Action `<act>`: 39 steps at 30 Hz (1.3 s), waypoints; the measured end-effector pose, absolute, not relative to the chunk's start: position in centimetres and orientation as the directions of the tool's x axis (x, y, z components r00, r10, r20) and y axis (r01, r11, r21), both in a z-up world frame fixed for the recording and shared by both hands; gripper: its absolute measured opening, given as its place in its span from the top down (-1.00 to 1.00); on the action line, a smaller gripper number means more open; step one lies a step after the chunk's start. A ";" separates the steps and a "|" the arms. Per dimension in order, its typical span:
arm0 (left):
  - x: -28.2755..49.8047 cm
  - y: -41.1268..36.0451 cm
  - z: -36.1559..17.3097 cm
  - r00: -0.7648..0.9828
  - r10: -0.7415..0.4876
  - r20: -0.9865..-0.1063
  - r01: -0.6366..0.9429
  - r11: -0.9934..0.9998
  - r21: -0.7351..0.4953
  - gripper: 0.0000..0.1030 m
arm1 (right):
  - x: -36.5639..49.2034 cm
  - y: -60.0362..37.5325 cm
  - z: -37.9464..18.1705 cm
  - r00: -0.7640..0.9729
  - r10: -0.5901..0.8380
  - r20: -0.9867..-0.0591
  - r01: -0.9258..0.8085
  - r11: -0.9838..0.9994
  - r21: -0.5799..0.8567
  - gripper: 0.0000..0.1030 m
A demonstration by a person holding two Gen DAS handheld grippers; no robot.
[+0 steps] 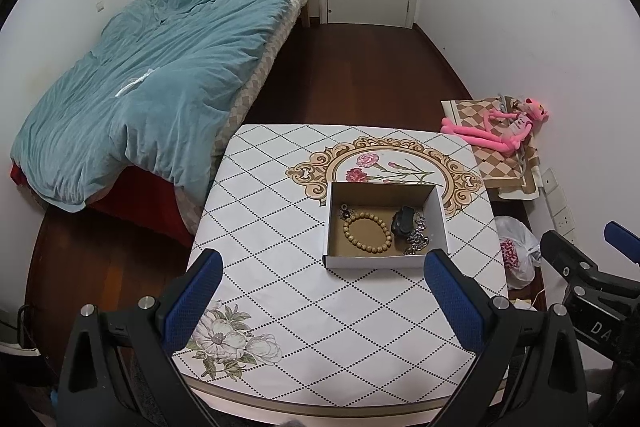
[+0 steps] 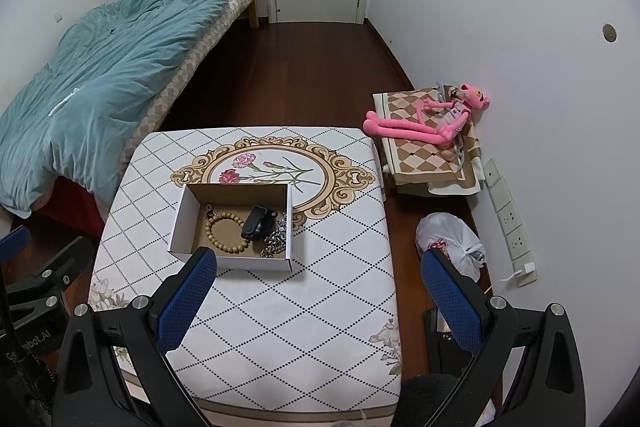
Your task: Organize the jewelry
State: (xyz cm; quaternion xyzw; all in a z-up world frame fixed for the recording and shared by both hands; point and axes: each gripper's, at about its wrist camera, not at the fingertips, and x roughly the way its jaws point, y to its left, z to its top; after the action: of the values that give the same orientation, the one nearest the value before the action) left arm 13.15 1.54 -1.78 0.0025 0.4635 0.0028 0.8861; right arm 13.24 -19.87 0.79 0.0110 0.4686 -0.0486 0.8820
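Your left gripper (image 1: 322, 291) and right gripper (image 2: 320, 291) both hang spread wide and empty above the desk (image 1: 280, 267). The bead bracelet (image 1: 367, 232) and silver chain (image 1: 418, 237) lie inside the cardboard box (image 1: 385, 261). Part-hidden lettering "bot.AI" shows on the left gripper.

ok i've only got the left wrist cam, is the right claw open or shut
observer: open. the right claw has its blue pads wide apart and nothing between them.
operator: where's it pointing
observer: its left pad overlaps the near wall of the box, and its right pad hangs past the edge of the table, in front of the white bag.
operator: anything plugged in by that bag
observer: yes, a white plug sits at the near end of the socket strip on the wall.
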 end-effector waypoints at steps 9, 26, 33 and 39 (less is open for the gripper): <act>13.0 1.6 -1.6 0.569 0.005 -0.822 0.000 1.000 0.006 -0.99 | 13.2 -19.7 1.1 0.560 -0.070 -0.826 0.086 0.996 -0.026 -1.00; 12.6 1.7 -1.2 0.579 0.002 -0.815 0.010 1.000 0.009 -0.99 | 13.0 -19.6 1.2 0.564 -0.074 -0.822 0.081 0.996 -0.034 -1.00; 12.5 1.9 -1.1 0.583 0.004 -0.813 0.008 1.000 0.010 -0.99 | 13.0 -19.5 1.5 0.570 -0.077 -0.818 0.078 0.996 -0.039 -1.00; 12.5 2.0 -1.1 0.581 0.003 -0.814 0.007 1.000 0.009 -0.99 | 13.0 -19.5 1.5 0.569 -0.077 -0.819 0.080 0.996 -0.038 -1.00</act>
State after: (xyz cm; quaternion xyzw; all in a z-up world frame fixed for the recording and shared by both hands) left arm 12.49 1.96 -1.07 0.0057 0.4578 -0.0011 0.8891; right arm 12.98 -19.49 1.54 0.0017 0.4620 -0.0442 0.8858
